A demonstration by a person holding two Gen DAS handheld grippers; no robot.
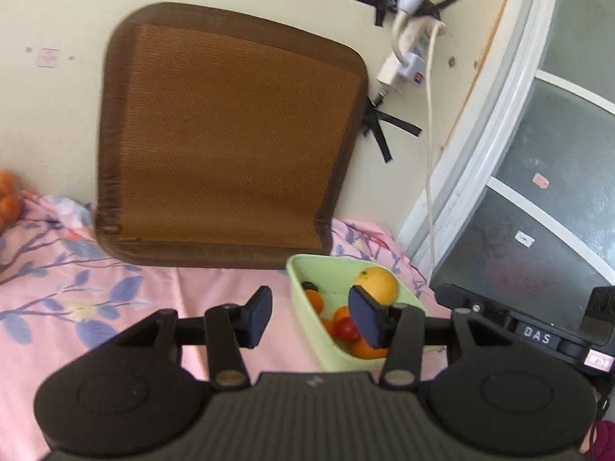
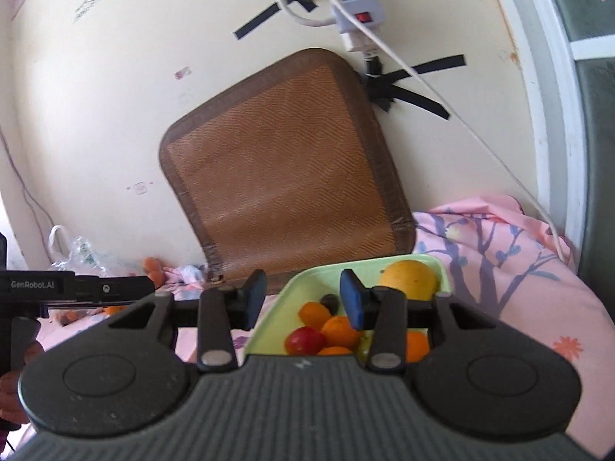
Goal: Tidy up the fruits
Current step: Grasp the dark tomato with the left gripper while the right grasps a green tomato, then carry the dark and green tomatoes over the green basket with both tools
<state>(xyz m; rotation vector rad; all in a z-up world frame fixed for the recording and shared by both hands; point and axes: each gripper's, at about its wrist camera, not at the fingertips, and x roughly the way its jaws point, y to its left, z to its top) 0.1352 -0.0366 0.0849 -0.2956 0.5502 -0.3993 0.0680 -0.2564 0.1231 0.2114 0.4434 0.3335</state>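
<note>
Both the left tongs (image 1: 309,317) and the right tongs (image 2: 303,299) hung wide and empty above the bed's pink sheet (image 1: 96,288). The fruits (image 2: 334,330), oranges, a tomato and a yellow one, lay in the green tray (image 2: 276,326), just beside a brown mat (image 2: 284,169).

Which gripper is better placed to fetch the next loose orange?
Left, probably. The left gripper, open and empty, sits nearer the loose small oranges; the right gripper hovers over the pale green tray.

1 green tray (image 2: 303,280), 1 large yellow fruit (image 2: 409,278), 1 red tomato (image 2: 304,340), 1 woven mat (image 2: 284,169)
</note>
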